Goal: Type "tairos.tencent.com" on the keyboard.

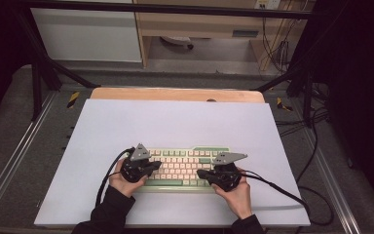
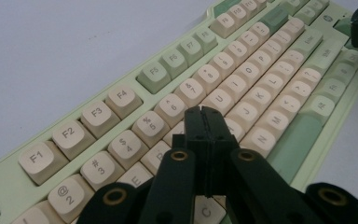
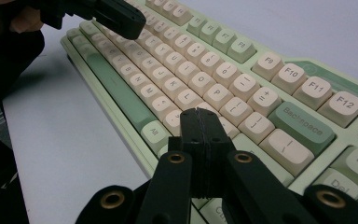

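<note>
Jaws clenched empty on both my left gripper [image 2: 204,116] and right gripper [image 3: 200,119], poised over keyboard [image 1: 185,168] near surface's front edge; wide tips risked pressing neighbouring keys.
</note>
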`<state>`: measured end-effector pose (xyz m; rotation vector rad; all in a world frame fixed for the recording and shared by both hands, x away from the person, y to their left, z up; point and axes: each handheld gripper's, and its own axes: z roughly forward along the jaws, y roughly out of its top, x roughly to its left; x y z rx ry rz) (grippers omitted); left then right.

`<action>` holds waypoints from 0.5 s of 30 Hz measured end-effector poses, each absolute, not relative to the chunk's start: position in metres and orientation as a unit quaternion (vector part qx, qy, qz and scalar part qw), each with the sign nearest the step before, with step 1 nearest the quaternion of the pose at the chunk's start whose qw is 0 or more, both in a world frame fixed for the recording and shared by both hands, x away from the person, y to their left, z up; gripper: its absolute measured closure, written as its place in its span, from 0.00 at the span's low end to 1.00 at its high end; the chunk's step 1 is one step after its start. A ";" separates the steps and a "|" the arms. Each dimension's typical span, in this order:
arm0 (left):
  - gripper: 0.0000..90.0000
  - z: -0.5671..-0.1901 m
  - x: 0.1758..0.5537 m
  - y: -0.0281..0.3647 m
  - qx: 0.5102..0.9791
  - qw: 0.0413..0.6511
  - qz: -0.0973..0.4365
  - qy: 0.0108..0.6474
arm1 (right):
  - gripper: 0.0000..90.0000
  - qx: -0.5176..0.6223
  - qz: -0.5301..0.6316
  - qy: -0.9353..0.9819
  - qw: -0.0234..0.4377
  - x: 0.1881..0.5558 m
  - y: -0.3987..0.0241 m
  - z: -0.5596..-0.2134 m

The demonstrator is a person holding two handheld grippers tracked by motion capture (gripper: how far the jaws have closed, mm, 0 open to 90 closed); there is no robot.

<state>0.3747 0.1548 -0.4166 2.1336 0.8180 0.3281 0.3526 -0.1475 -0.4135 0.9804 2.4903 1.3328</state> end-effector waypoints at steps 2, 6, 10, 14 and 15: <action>1.00 -0.415 0.373 0.157 0.844 0.407 0.130 0.325 | 1.00 0.327 0.445 0.830 0.077 0.353 -0.148 -0.413; 1.00 -0.412 0.370 0.164 0.842 0.411 0.129 0.324 | 1.00 0.327 0.444 0.831 0.078 0.353 -0.148 -0.413; 1.00 -0.413 0.366 0.172 0.841 0.410 0.129 0.328 | 1.00 0.328 0.443 0.831 0.076 0.353 -0.147 -0.413; 1.00 -0.412 0.363 0.182 0.838 0.411 0.132 0.332 | 1.00 0.329 0.446 0.829 0.074 0.354 -0.147 -0.412; 1.00 -0.412 0.362 0.184 0.839 0.410 0.133 0.332 | 1.00 0.330 0.447 0.828 0.073 0.354 -0.147 -0.412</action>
